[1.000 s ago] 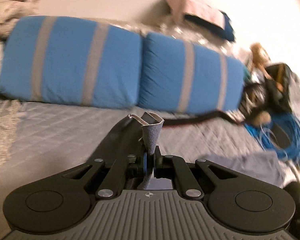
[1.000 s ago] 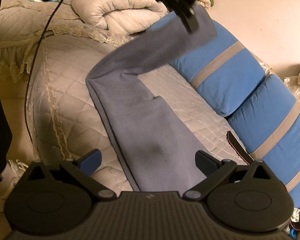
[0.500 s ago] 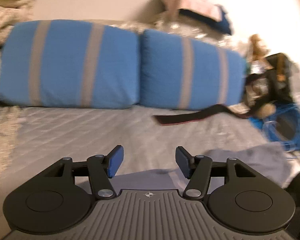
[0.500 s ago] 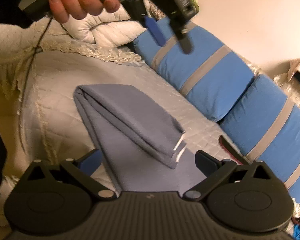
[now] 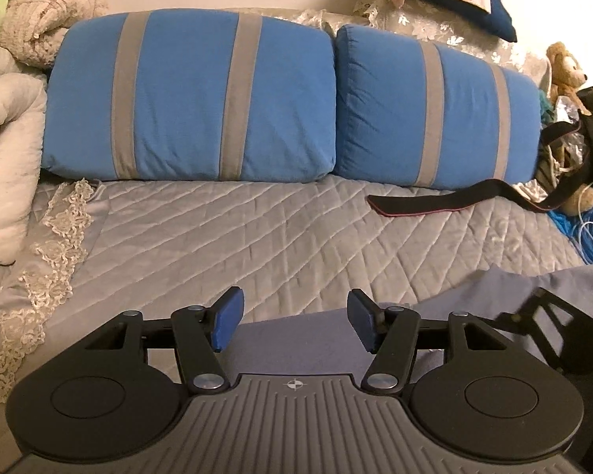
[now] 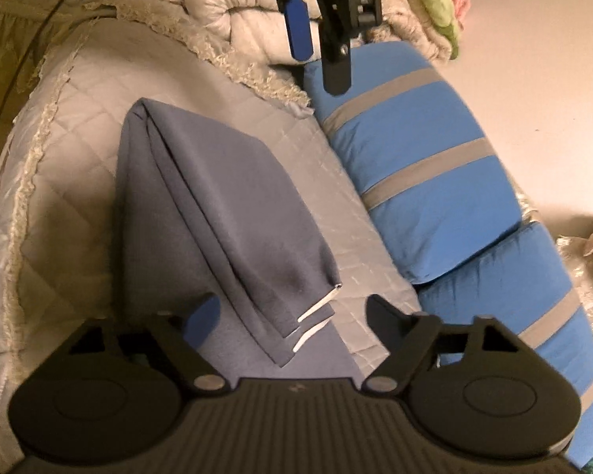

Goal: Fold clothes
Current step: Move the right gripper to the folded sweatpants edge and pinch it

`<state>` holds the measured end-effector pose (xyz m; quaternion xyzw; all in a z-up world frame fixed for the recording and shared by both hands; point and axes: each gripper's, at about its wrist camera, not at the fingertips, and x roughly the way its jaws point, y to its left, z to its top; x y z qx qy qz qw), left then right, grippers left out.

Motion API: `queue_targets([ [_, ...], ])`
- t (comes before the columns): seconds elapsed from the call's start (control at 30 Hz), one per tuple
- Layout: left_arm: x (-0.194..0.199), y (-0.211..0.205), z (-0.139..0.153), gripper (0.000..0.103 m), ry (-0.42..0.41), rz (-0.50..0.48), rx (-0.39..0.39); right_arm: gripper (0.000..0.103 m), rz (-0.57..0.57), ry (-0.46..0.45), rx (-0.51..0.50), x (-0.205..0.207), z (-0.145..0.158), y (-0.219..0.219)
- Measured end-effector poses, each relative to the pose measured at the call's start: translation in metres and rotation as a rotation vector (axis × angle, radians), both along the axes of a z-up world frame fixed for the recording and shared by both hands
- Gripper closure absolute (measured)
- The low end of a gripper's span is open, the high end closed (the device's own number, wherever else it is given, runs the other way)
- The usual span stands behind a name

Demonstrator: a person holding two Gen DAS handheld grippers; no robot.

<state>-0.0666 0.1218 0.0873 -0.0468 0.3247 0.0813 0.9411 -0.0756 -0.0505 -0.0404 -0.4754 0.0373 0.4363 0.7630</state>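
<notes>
Matt grey-blue cloth garment (image 6: 233, 213) lies on a quilted, faintly glossy bedspread (image 5: 257, 237) — lace-trimmed.

Folded cloth (image 6: 233, 213) lies on bed (image 6: 79, 150), cushions (image 6: 415, 181) behind.

A quilted bed (image 5: 225, 237) carries folded grey-blue cloth (image 6: 225, 213), two blue pillows (image 5: 189, 102).

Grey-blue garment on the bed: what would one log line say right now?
garment: folded over, lying on bedspread | left tool: open, empty | right tool: open, closing, over garment
</notes>
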Motion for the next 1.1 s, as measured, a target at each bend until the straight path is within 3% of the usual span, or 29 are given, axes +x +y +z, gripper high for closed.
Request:
queue_targets([
  [0.13,0.0,0.0,-0.002,0.047,0.012,0.0,0.0,0.023,0.036,0.012,-0.042,0.004,-0.004,0.006],
  [0.3,0.001,0.0,-0.005,0.047,0.023,0.007,0.004,0.032,0.018,0.092,-0.055,0.017,-0.005,0.016],
  [0.37,0.002,0.001,-0.005,0.047,0.027,0.014,0.003,0.046,0.014,0.148,-0.058,0.024,-0.004,0.02],
  [0.43,0.003,0.003,-0.007,0.047,0.034,0.02,0.004,0.094,0.01,0.229,-0.059,0.026,0.002,0.021],
  [0.5,0.004,0.004,-0.009,0.047,0.044,0.023,0.008,0.097,0.024,0.206,-0.065,0.018,0.006,0.016],
  [0.63,0.005,0.01,-0.014,0.047,0.068,0.043,0.012,0.098,0.052,0.083,-0.103,-0.005,0.011,0.001],
  [0.8,0.008,0.019,-0.019,0.047,0.099,0.076,-0.001,0.096,0.085,0.012,-0.168,-0.023,-0.002,-0.014],
  [0.83,0.008,0.02,-0.02,0.047,0.104,0.079,-0.006,0.075,0.084,-0.011,-0.182,-0.025,-0.007,-0.016],
  [0.87,0.009,0.021,-0.021,0.047,0.108,0.08,-0.011,0.069,0.081,-0.048,-0.193,-0.026,-0.014,-0.017],
  [0.93,0.01,0.022,-0.022,0.047,0.116,0.082,-0.021,0.05,0.082,-0.119,-0.212,-0.028,-0.023,-0.016],
  [1.0,0.011,0.022,-0.023,0.047,0.121,0.078,-0.025,0.044,0.081,-0.148,-0.204,-0.025,-0.024,-0.017],
  [1.1,0.011,0.019,-0.024,0.047,0.127,0.066,-0.015,0.044,0.075,-0.156,-0.197,-0.023,-0.024,-0.017],
])
